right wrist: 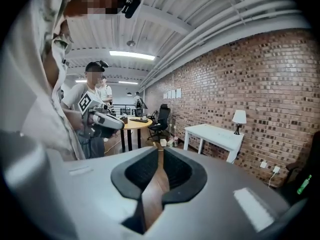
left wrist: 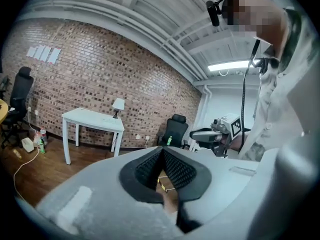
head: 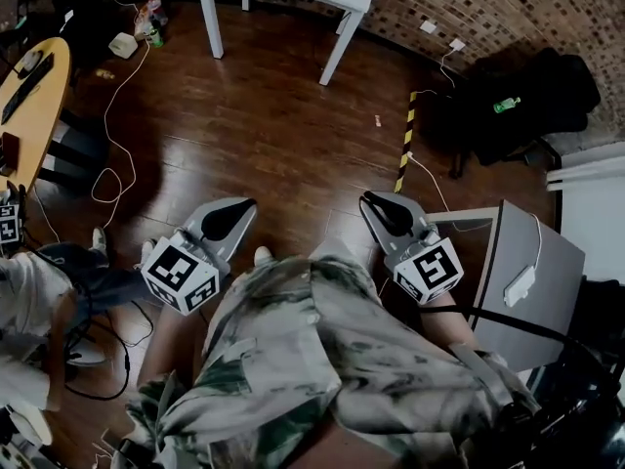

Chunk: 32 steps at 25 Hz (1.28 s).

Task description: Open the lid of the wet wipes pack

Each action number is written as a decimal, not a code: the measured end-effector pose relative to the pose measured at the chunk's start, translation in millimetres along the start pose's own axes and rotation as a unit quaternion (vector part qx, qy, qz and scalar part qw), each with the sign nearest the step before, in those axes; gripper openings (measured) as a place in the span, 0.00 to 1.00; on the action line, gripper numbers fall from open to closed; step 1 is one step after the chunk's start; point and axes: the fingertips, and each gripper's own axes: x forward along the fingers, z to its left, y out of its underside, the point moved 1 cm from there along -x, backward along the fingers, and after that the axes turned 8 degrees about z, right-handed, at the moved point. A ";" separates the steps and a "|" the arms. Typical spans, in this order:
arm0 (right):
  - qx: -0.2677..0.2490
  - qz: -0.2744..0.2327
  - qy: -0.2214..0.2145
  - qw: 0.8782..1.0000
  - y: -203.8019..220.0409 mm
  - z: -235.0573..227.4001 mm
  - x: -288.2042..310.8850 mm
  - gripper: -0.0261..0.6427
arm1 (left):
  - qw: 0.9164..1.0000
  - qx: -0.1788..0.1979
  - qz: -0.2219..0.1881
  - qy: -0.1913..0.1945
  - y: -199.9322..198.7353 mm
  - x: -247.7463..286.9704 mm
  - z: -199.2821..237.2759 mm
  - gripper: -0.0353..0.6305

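Risk now is a blind reach: the wet wipes pack shows in no view, and left gripper (head: 242, 206) and right gripper (head: 372, 199), jaws together and seemingly empty, could only nudge its lid unless parted first.

Grey left claw (head: 250, 204), right claw (head: 368, 198); leaf-print shirt (head: 322, 360).

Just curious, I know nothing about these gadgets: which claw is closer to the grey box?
Right. The right claw is just to the left of the grey box, apart from it; the left claw is much farther left, well away from the box.
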 end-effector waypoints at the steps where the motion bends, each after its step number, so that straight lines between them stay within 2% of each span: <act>1: -0.001 -0.001 0.002 1.000 3.2 0.4 -7.5 0.10 | 1.000 0.001 0.000 0.004 1.2 3.5 -6.9 0.06; 7: 0.007 -0.008 0.020 1.000 39.8 -8.2 -68.0 0.11 | 1.000 0.019 0.014 0.004 9.0 37.2 -48.9 0.06; 12: 0.022 -0.011 0.038 0.999 78.3 -24.1 -131.4 0.11 | 1.000 0.019 -0.005 -0.001 -0.9 68.7 -111.5 0.06; 20: 0.032 -0.025 0.022 0.999 109.5 -29.8 -191.4 0.11 | 1.000 0.026 -0.007 -0.005 -2.2 92.5 -191.1 0.06; 32: 0.027 -0.050 -0.003 0.998 118.9 -19.7 -232.3 0.11 | 0.999 0.027 -0.001 -0.032 11.8 88.8 -238.1 0.06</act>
